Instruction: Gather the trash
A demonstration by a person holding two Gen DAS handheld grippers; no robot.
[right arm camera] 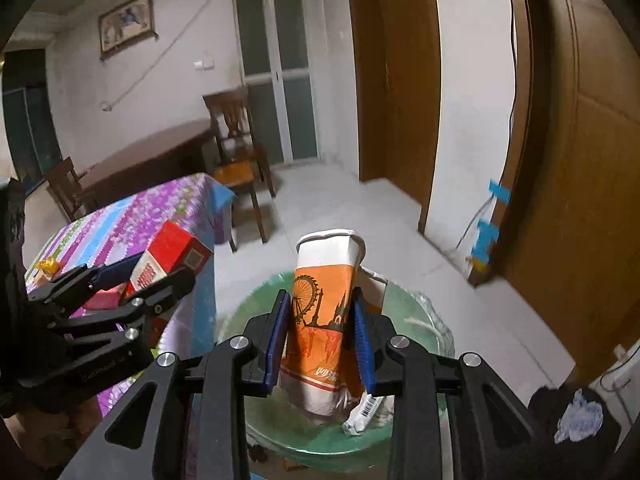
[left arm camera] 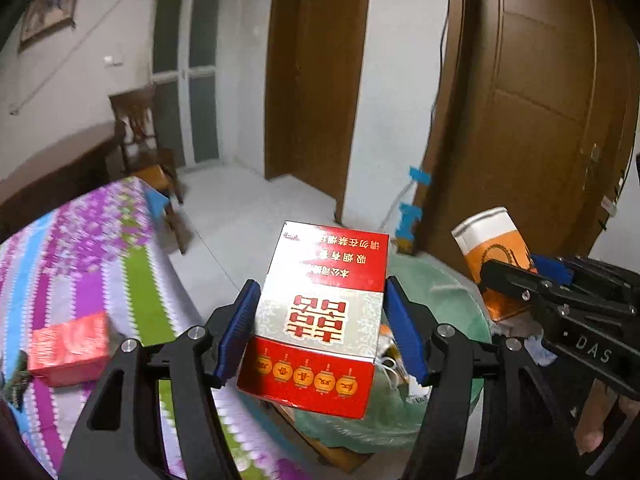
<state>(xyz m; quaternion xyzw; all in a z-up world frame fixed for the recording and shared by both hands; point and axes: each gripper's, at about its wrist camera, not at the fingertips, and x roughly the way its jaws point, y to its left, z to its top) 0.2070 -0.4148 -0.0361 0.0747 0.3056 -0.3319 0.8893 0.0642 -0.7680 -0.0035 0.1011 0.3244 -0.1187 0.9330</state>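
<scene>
My left gripper (left arm camera: 320,328) is shut on a red and silver cigarette box (left arm camera: 320,316), held above a bin lined with a green bag (left arm camera: 440,320). In the right wrist view that box (right arm camera: 168,260) and the left gripper (right arm camera: 136,276) show at the left, beside the table edge. My right gripper (right arm camera: 322,344) is shut on a squashed orange and white paper cup (right arm camera: 324,320), which hangs over the green-lined bin (right arm camera: 424,328). White wrappers lie inside the bin. The cup (left arm camera: 496,248) and the right gripper (left arm camera: 532,276) appear at the right of the left wrist view.
A table with a striped floral cloth (left arm camera: 80,248) stands at the left, with another red box (left arm camera: 68,348) on it. A wooden chair (right arm camera: 236,148) and dark table stand further back. Brown doors (left arm camera: 540,100) fill the right. Grey floor lies beyond the bin.
</scene>
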